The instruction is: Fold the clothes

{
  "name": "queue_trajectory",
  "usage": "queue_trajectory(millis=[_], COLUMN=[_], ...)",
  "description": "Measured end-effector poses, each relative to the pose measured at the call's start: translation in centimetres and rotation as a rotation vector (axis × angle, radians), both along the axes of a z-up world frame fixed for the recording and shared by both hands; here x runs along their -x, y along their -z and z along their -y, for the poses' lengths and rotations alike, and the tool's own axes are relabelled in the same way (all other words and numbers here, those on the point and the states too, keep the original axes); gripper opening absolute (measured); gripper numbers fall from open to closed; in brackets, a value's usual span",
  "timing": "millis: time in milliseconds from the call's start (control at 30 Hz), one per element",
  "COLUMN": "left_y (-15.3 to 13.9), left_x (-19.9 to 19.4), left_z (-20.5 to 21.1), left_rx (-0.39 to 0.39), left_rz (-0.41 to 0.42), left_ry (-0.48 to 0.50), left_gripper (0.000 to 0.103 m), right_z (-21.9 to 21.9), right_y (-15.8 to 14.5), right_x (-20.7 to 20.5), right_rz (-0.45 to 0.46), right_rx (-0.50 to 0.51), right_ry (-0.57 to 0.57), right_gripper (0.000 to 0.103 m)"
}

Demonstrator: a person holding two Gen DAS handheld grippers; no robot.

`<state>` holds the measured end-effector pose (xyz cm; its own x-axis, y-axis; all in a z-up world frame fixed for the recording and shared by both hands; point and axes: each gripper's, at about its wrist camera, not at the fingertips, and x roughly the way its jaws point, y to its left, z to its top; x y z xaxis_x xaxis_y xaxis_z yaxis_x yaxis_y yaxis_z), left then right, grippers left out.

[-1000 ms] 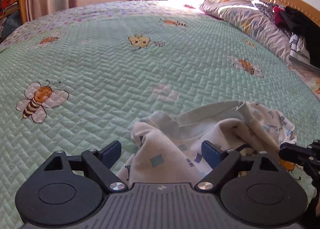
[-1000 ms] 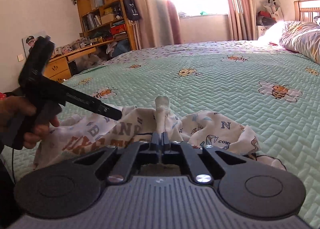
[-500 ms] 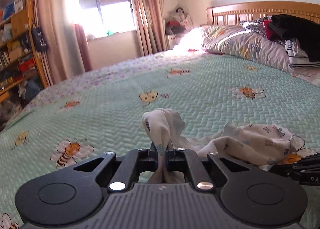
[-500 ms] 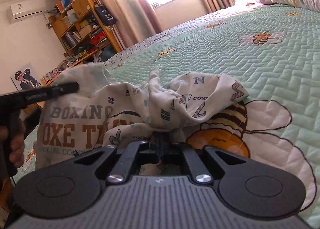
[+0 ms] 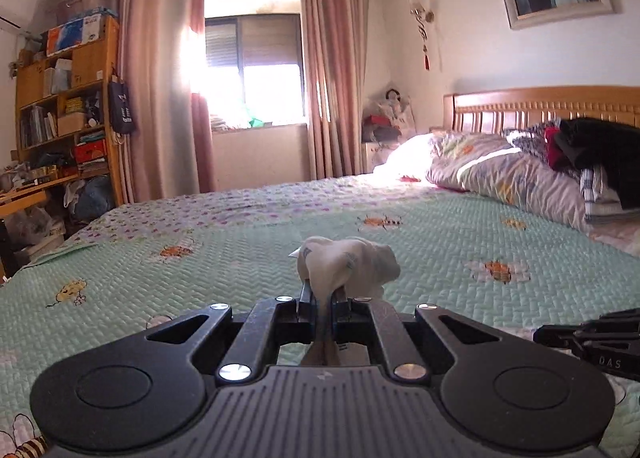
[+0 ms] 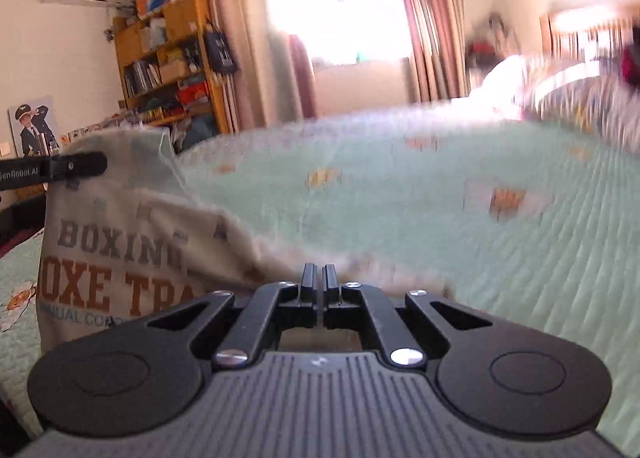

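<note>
We see our left claw [image 5: 322, 296] pinching a soft, bunched white knob of the printed cotton shirt [image 6: 120, 258], which hangs above the quilted, herringbone-stitched green bedspread [image 5: 240, 258]; our right claw [image 6: 319, 282] clamps its other edge.

One printed garment [image 6: 120, 266] hanging left of the right gripper [image 6: 319, 278], two grippers, left gripper [image 5: 320, 300], one bed [image 5: 240, 258] beyond, one bookshelf [image 5: 68, 106], one pillow [image 5: 500, 174]
</note>
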<state>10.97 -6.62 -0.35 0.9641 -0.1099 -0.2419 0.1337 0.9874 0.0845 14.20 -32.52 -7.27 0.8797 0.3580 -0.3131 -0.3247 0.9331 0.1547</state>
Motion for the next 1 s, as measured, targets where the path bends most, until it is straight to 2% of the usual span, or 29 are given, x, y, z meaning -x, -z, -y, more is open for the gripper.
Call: queue_trajectory(millis=[133,200,333,400,467,533,600,667,733,800,900,1000], left_y=[-3.5,-5.5,-9.0,-10.4,-10.8,-10.1,-8.5,-6.6,-4.6,-2.7,-1.1,-0.5], left_x=[1.0,0.9,2.7,3.9,4.2,4.3,4.6,4.8,4.5,4.2,3.9,3.7], left_z=[-0.6,-1.6,-3.1,-3.7,-4.1,-4.8,-5.6,-6.5,-7.4,-8.0,-8.7,-8.8], left_rx=[-0.007,0.044,0.06,0.038,0.027,0.023,0.004,0.006,0.027,0.048,0.078,0.085], left_rz=[0.048,0.04,0.124,0.156,0.119,0.071,0.026,-0.039,-0.127,-0.189,-0.23,-0.241], left_ry=[0.012,0.016,-0.008,0.001,-0.008,-0.022,-0.055,-0.077,-0.088,-0.113,-0.118,-0.112], left_gripper=[0.007,0.007,0.006,0.006,0.006,0.006,0.007,0.008,0.011,0.012,0.013,0.019], right_z=[-1.5,-2.1,-1.9,-1.5,-1.5,-1.6,-1.4,-1.1,-1.0,-0.6,0.7,1.5], right_y=[-6.3,-9.4,-14.7,-15.9,-15.1,-12.8,-9.9,-6.8,-3.9,-2.1,-0.8,-1.0], right_x=[0.1,0.0,0.9,1.5,1.8,1.6,0.9,0.0,-0.5,-0.9,-0.6,-0.3], right_rz=[0.183,0.257,0.373,0.368,0.321,0.242,0.137,-0.001,-0.116,-0.182,-0.225,-0.222], right_rx=[0.082,0.094,0.023,-0.039,-0.065,-0.073,-0.107,-0.14,-0.124,-0.1,-0.142,-0.154], right_ry=[-0.009,-0.018,-0.016,-0.05,-0.081,-0.095,-0.1,-0.105,-0.077,-0.036,0.016,0.064], right_gripper=[0.003,0.003,0.003,0.004,0.005,0.013,0.024,0.031,0.037,0.041,0.05,0.054])
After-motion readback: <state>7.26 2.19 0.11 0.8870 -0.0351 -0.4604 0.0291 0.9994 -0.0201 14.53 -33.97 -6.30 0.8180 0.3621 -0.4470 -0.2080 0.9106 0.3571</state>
